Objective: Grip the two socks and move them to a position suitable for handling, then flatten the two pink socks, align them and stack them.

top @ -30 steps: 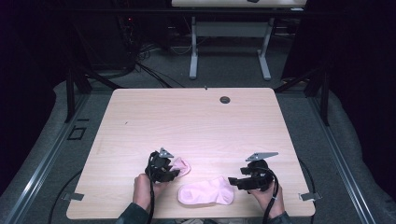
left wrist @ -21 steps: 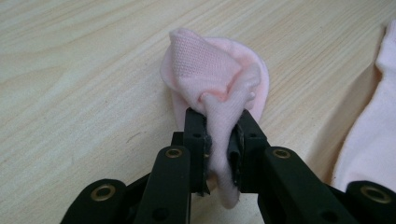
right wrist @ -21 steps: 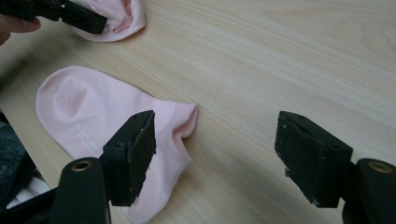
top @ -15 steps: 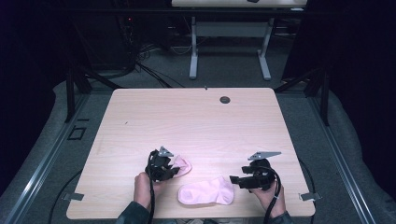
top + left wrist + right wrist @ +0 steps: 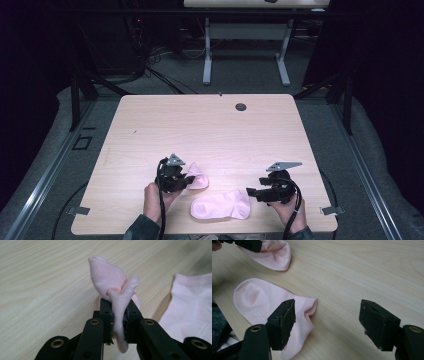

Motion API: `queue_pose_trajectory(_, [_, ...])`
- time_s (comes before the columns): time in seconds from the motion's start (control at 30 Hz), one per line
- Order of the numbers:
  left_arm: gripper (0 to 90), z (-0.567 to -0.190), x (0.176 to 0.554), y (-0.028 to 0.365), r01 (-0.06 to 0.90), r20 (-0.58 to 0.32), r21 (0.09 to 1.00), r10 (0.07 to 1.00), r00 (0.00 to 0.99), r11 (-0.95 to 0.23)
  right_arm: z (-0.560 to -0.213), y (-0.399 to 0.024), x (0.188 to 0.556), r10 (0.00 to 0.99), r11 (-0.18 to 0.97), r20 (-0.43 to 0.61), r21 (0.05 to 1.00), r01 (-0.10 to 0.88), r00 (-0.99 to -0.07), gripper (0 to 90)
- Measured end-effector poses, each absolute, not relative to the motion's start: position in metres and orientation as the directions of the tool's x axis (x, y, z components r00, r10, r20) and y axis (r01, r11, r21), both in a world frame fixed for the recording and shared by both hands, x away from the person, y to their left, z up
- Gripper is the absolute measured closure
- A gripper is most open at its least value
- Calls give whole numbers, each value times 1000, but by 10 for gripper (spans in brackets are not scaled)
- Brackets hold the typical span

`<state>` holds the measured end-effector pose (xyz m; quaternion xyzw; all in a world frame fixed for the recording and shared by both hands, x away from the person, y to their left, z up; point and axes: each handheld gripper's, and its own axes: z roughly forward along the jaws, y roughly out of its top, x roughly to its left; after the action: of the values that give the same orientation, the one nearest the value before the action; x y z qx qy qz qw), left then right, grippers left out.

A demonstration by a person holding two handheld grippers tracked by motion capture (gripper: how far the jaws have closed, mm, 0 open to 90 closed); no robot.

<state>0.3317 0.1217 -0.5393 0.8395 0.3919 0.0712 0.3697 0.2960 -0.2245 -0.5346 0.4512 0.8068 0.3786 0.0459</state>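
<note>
Little has shifted since 0.5 s ago: right gripper [image 5: 251,192] sits a touch lower, nr the table's front edge. Flat pink sock [image 5: 220,205] lies betw. both grippers; its cuff is just beside the right gripper's wide-open, empty jaws. Left gripper [image 5: 186,179] is clamped on a bunched pink sock [image 5: 113,287], lifted off the wooden table [image 5: 210,130].
</note>
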Motion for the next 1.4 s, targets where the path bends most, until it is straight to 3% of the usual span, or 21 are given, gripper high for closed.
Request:
queue_pose_trajectory(0.57, [802, -512, 330, 108, 558, -238, 748, 640, 730, -359, -521, -204, 305, 724, 344, 249, 678, 650, -643, 286])
queue_pose_trajectory(0.9, [799, -506, 330, 97, 560, -351, 773, 535, 768, -297, -513, -168, 321, 645, 397, 248, 700, 593, -723, 340])
queue_pose_trajectory(0.93, [798, -508, 331, 97, 563, -385, 780, 500, 776, -274, -518, -164, 329, 627, 393, 282, 691, 607, -726, 417])
queue_pose_trajectory(0.97, [798, -508, 331, 97, 563, -385, 780, 500, 776, -274, -518, -164, 329, 627, 393, 282, 691, 607, -726, 417])
queue_pose_trajectory(1.0, [797, -510, 332, 96, 575, -409, 775, 486, 772, -262, -525, -162, 336, 602, 384, 332, 677, 628, -726, 558])
queue_pose_trajectory(1.03, [795, -510, 332, 96, 575, -409, 775, 486, 772, -262, -525, -162, 336, 602, 384, 332, 677, 628, -726, 558])
queue_pose_trajectory(1.17, [779, -517, 334, 96, 585, -415, 769, 494, 764, -258, -529, -158, 339, 603, 383, 341, 669, 636, -721, 836])
queue_pose_trajectory(1.4, [704, -535, 341, 101, 619, -398, 737, 566, 722, -271, -528, -161, 336, 672, 420, 247, 650, 634, -698, 858])
